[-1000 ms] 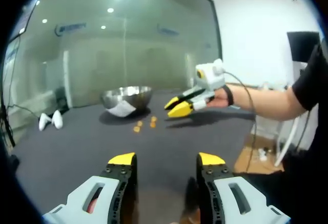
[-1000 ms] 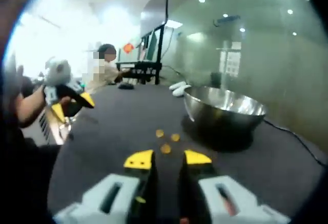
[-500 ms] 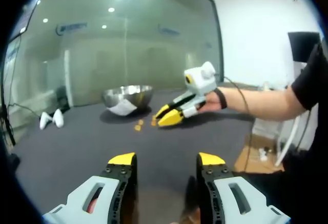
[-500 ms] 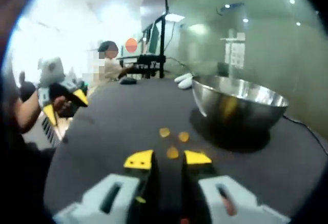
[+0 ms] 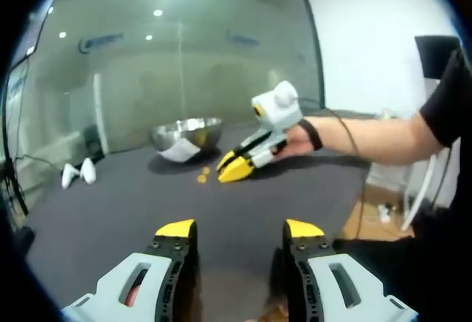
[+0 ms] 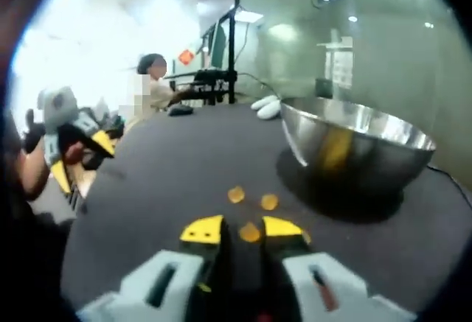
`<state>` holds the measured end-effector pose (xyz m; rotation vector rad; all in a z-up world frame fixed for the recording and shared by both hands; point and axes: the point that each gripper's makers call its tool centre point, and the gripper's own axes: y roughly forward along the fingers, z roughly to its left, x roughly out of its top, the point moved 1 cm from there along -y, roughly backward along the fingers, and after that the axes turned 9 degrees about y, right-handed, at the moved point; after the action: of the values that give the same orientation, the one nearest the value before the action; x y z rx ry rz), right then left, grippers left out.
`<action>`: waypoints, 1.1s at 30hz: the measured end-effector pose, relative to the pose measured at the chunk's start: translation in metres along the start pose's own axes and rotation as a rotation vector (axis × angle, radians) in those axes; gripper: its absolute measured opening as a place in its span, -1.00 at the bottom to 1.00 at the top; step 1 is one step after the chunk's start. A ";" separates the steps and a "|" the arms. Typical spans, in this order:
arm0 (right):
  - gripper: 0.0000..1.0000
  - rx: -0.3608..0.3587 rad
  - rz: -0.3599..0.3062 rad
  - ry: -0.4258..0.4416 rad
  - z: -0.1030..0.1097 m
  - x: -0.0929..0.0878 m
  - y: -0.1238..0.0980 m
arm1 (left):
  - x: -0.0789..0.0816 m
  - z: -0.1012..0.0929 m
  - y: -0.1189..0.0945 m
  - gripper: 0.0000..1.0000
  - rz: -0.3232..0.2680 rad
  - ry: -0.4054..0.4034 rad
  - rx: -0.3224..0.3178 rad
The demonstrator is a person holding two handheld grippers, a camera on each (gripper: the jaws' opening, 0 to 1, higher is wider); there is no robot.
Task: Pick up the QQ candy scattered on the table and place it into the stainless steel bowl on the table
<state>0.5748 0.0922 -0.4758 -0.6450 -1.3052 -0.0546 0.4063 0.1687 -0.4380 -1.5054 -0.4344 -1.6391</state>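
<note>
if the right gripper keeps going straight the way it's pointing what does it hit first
Most likely the orange QQ candy lying on the table between the tips of its open jaws. Two more candies lie just past it, and the stainless steel bowl sits off to one side. Depth is uncertain.

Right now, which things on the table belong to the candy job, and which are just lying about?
Job:
- QQ candy pieces
- stainless steel bowl
- right claw, over one candy
- left claw

Lying about:
- two white objects at the far edge
- dark object beyond them
</note>
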 end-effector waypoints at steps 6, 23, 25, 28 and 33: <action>-0.80 -0.015 0.000 0.032 -0.003 0.000 0.000 | 0.001 -0.001 0.000 -0.05 -0.002 -0.003 0.002; -0.80 -0.012 -0.126 -0.039 0.018 0.048 -0.030 | 0.004 -0.005 0.002 -0.05 -0.013 -0.014 -0.002; -0.80 -0.034 -0.172 -0.049 0.014 0.061 -0.035 | 0.005 -0.006 0.002 -0.05 -0.017 -0.012 -0.002; -0.80 -0.118 -0.230 -0.056 -0.002 0.079 -0.040 | 0.006 -0.009 0.002 -0.05 -0.020 -0.008 -0.009; -0.80 -0.236 -0.323 -0.042 -0.032 0.115 -0.054 | 0.006 -0.008 0.000 -0.05 -0.022 -0.012 -0.005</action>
<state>0.6148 0.0692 -0.3532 -0.6305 -1.4463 -0.4669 0.4022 0.1606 -0.4342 -1.5201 -0.4547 -1.6499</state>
